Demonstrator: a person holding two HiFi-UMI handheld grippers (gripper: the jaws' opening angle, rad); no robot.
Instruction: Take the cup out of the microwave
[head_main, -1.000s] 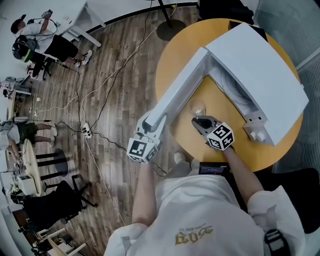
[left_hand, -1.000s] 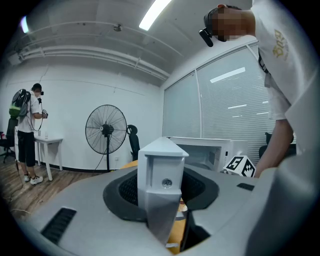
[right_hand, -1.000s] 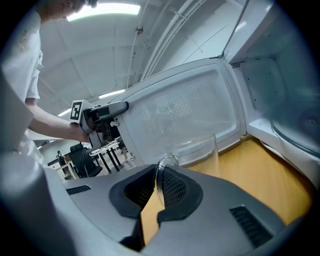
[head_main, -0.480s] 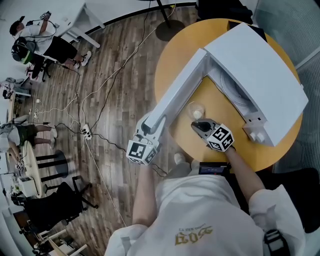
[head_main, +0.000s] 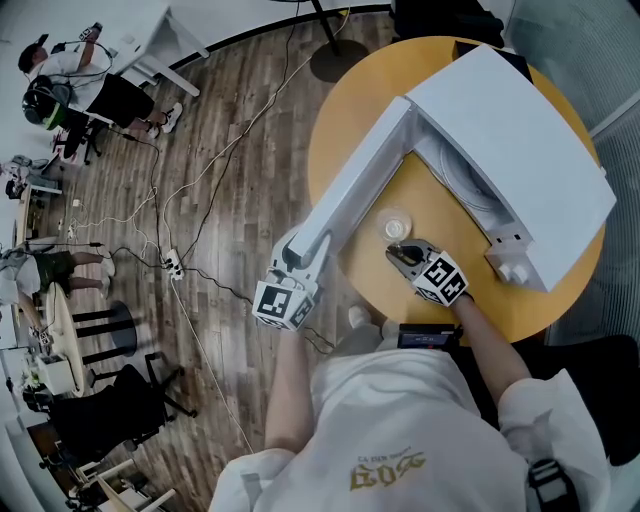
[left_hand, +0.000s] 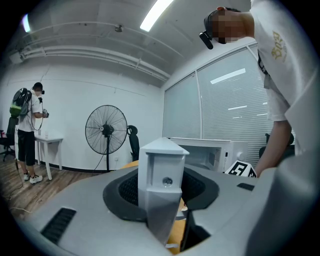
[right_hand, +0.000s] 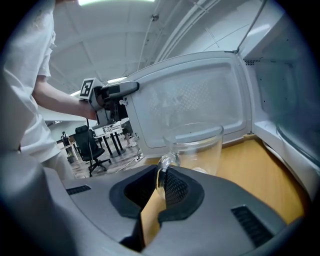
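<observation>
The left gripper (head_main: 298, 250) is clamped on the free end of the open microwave door (head_main: 355, 180), which swings out past the edge of the round wooden table (head_main: 345, 110). Right of the door, the clear glass cup (head_main: 396, 224) stands upright on the table, outside the oven, with wood showing through its wall. The right gripper (head_main: 402, 252) has its jaws closed on the cup's handle (right_hand: 162, 167). Furthest right, the white microwave (head_main: 520, 140) stands open, with a glass turntable (head_main: 468, 183) in its cavity.
</observation>
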